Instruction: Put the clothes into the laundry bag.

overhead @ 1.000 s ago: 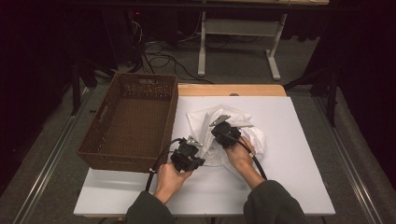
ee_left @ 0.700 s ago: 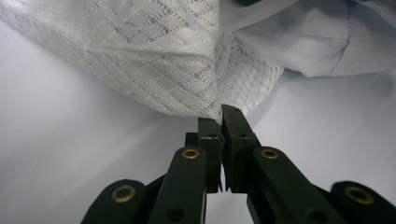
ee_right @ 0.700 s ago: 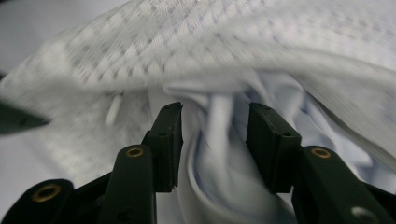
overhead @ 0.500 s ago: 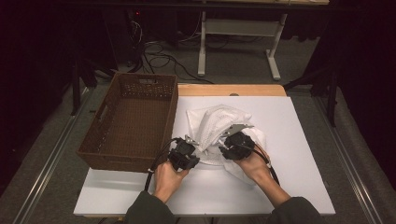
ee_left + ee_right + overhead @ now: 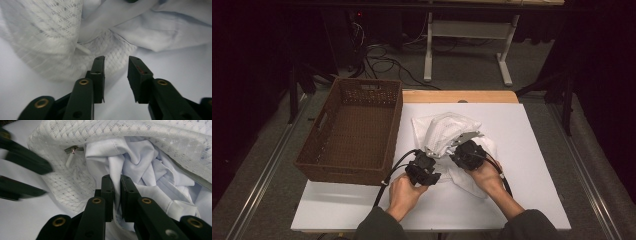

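Observation:
A white mesh laundry bag (image 5: pixel 447 127) lies on the white table (image 5: pixel 532 150) with a white garment (image 5: pixel 140 162) bunched in its open mouth. My right gripper (image 5: pixel 460 150) has just been closing, and its jaws (image 5: pixel 116 181) are shut on a fold of that garment. My left gripper (image 5: pixel 428 156) has just been opening. It (image 5: pixel 116 63) stands open just in front of the bag's mesh edge (image 5: pixel 50 37), with nothing between its pads. The zipper pull (image 5: pixel 83 49) hangs a little beyond its left jaw. The left gripper also shows blurred at the left of the right gripper view (image 5: pixel 48 180).
A brown wicker basket (image 5: pixel 344 172) stands empty on the table's left side, close to my left hand. White table surface lies bare to the right of the bag and along the front edge. Cables and a table frame are on the floor behind.
My right gripper has come nearer and to the right, and the bag's top has lifted and puffed up. My left gripper has shifted right toward the bag's edge.

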{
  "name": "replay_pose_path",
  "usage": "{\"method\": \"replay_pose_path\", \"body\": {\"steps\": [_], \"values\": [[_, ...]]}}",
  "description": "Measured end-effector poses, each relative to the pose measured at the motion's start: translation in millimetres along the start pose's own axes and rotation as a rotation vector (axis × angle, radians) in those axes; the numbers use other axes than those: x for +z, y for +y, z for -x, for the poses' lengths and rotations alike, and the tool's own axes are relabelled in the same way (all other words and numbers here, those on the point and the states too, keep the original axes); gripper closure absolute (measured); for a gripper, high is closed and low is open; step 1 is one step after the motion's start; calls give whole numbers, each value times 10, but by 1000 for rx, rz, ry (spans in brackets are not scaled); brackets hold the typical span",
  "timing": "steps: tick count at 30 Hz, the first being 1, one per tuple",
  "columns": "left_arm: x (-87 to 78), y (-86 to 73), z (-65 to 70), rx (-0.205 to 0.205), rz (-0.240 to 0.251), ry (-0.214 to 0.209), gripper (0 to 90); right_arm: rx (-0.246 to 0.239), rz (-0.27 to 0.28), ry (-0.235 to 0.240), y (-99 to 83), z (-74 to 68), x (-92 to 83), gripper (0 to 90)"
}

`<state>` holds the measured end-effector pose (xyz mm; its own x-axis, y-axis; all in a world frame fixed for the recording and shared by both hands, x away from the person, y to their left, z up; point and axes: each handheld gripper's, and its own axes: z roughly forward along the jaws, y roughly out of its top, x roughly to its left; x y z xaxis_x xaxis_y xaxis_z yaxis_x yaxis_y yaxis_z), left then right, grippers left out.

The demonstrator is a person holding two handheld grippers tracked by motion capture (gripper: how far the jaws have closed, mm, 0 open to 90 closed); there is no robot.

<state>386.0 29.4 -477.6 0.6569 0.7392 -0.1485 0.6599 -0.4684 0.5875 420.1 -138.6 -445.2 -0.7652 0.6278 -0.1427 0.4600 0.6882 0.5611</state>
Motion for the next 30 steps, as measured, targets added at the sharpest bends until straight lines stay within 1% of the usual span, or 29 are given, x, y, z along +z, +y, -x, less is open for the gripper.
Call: {"method": "replay_pose_path", "body": {"steps": [2,6,9,10,12,13,14,16,18,19,20,21,22,23,24,25,27,28,29,30], "values": [[69,32,-11,5,-10,14,616,12,11,1,-1,10,-32,766],[178,96,-15,4,4,35,560,20,29,9,-24,50,-136,671],[262,121,-18,2,1,39,554,26,32,11,-36,81,-173,628],[291,125,-15,6,-4,42,555,35,30,14,-38,88,-171,616],[354,134,-6,13,-12,53,568,26,18,14,-38,96,-137,603],[378,136,1,9,-9,61,590,20,6,11,-37,90,-109,602],[380,138,-2,25,-13,69,610,14,-6,7,-35,90,-87,604],[392,149,-8,33,-9,81,667,14,-11,7,-32,91,-53,623],[395,149,-28,33,-3,85,755,12,-20,21,-26,93,-19,662],[391,147,-38,39,-5,85,817,12,-27,25,-22,91,-4,693],[385,144,-48,40,-6,73,872,11,-34,33,-21,87,5,731],[372,138,-50,44,-9,59,893,15,-31,33,-21,77,19,775],[354,133,-44,49,-12,44,899,4,-35,32,-20,72,21,821],[333,126,-30,47,-5,36,899,-5,-34,33,-18,71,18,842],[280,119,-23,60,-7,25,900,-8,-28,34,-17,71,17,855],[215,110,-16,62,-3,9,900,-10,-35,37,-11,73,3,862],[56,74,-9,67,15,-15,900,8,-25,51,-4,73,-9,867],[5,55,-11,71,15,-23,900,26,-20,54,-2,67,-16,868],[-63,15,-17,69,17,-43,900,14,-20,57,-2,79,-23,868],[-112,-23,-25,74,13,-60,900,21,-15,64,5,81,-28,868]]}}
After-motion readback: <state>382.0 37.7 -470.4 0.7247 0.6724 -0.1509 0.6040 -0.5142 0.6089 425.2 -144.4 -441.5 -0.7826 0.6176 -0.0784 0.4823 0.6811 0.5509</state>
